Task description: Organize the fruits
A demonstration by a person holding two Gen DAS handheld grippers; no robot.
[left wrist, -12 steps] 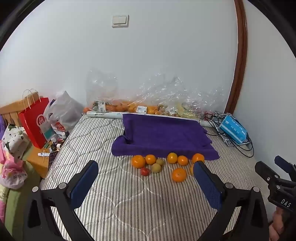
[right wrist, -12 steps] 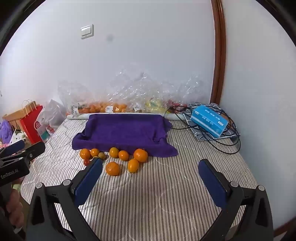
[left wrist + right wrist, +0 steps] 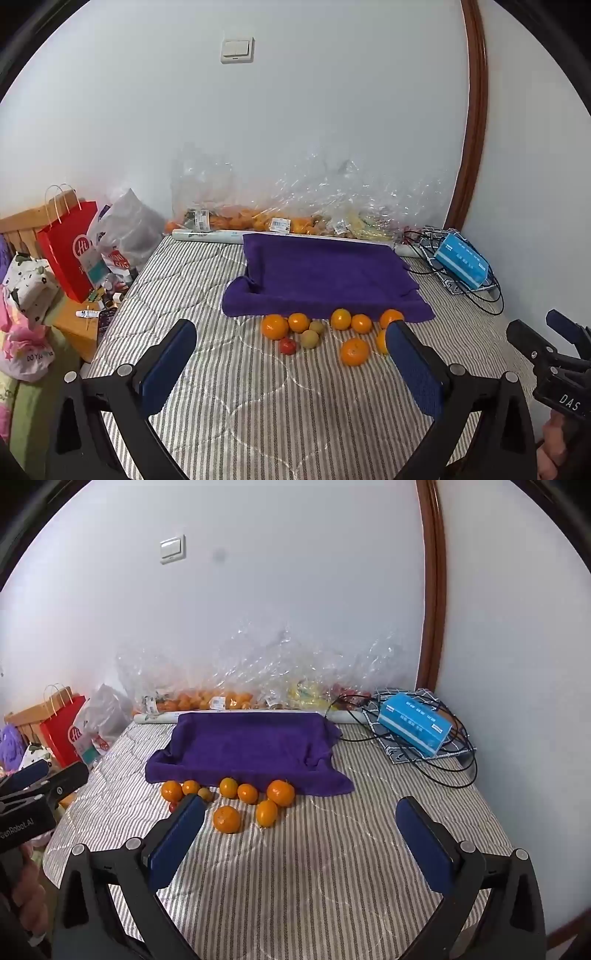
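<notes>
Stage: the sorting looks not yet begun, judging by how everything lies.
Fruit: a loose cluster on the striped bed (image 3: pixel 258 424), just in front of the purple towel (image 3: pixel 325 273), touching or nearly touching its front edge.
Oranges: seven show in the right view; the two nearest sit apart from the back row, one big (image 3: pixel 226 819) and one smaller (image 3: pixel 266 813). The rest line up along the towel edge.
Green fruit: two small ones (image 3: pixel 309 339) in the left view, between the orange groups.
Red fruit: one small piece (image 3: pixel 287 346) at the front left of the cluster; whether it is a tomato cannot be told.
Towel: it drapes over something tray-shaped with raised sides; nothing lies on it. This is likely the place where the fruit should go, though that is a guess.
Left gripper (image 3: pixel 291 354): jaws spread wide, holding nothing, hovering above the bed short of the cluster.
Right gripper (image 3: pixel 301 827): jaws spread wide, empty, aimed to the right of the fruit; its left pad hides part of the cluster.
Done: nothing visibly grouped or placed.
Left: every piece must be picked up and sorted, probably by kind.
Background: bagged fruit (image 3: pixel 258 219) along the wall, untouched.
</notes>
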